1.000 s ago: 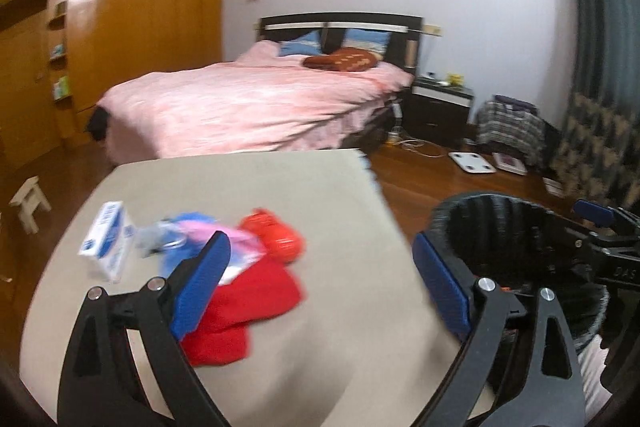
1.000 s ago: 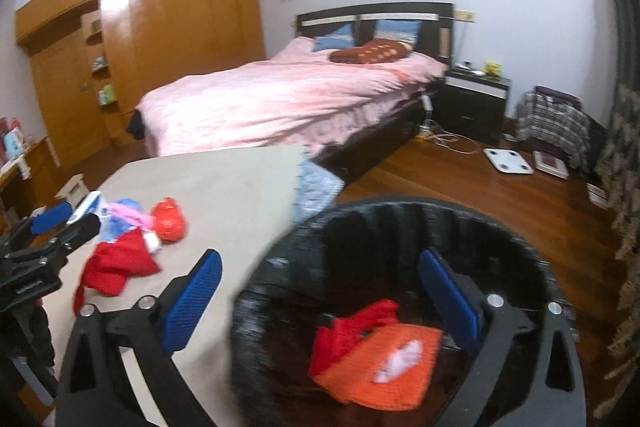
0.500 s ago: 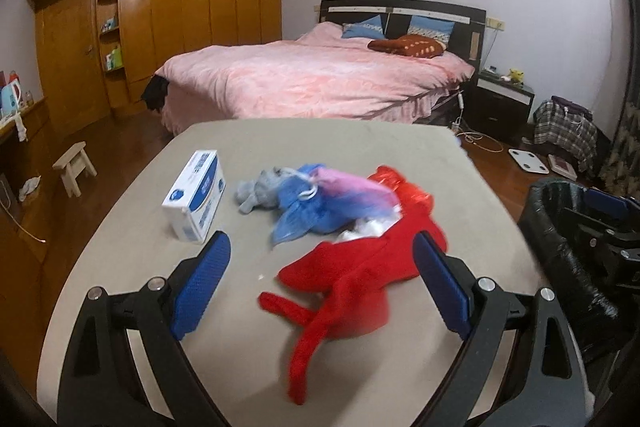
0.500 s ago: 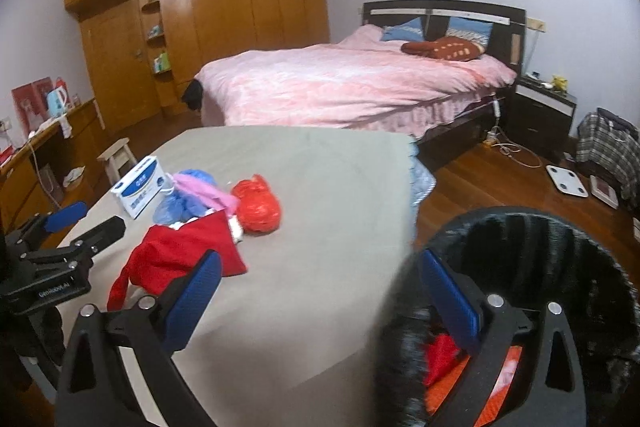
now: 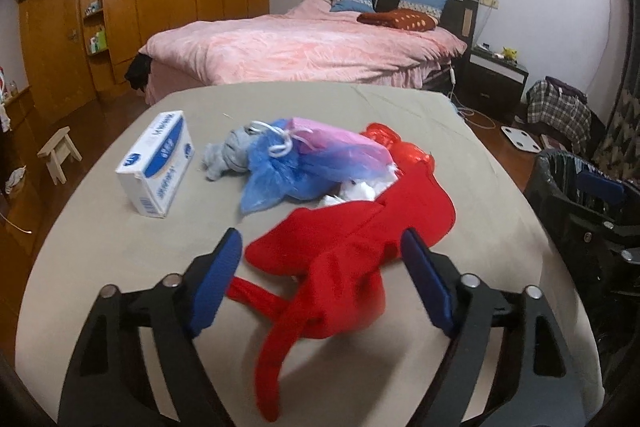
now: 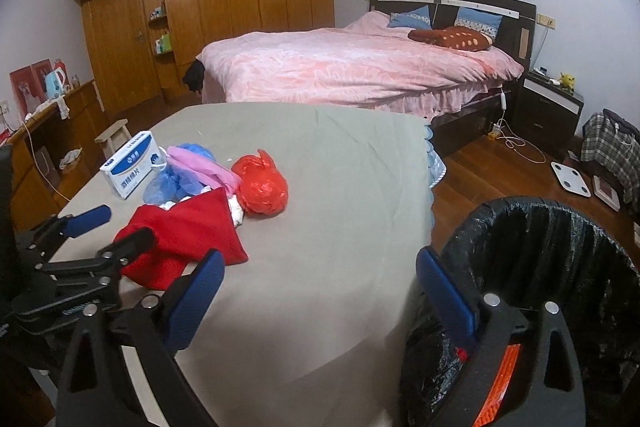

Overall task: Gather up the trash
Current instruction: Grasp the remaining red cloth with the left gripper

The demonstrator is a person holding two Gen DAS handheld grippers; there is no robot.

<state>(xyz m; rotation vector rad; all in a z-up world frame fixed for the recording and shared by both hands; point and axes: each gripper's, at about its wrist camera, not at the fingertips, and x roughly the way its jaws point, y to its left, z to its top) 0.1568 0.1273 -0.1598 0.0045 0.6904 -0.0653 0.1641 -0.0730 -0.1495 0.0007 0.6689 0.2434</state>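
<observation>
Now the left gripper (image 5: 322,277), jaws just closing yet unclenched, straddles the red cloth (image 5: 352,247); pinch its bunched middle, not the trailing strap.

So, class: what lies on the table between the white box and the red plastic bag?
A blue bag and a pink bag, bunched together; the right wrist view shows it.

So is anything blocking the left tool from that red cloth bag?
Nothing visible. The left tool sits open right over the near end of the red cloth bag, and its jaws have just been closing, pads not yet pressing. The blue plastic bag lies farther back.
</observation>
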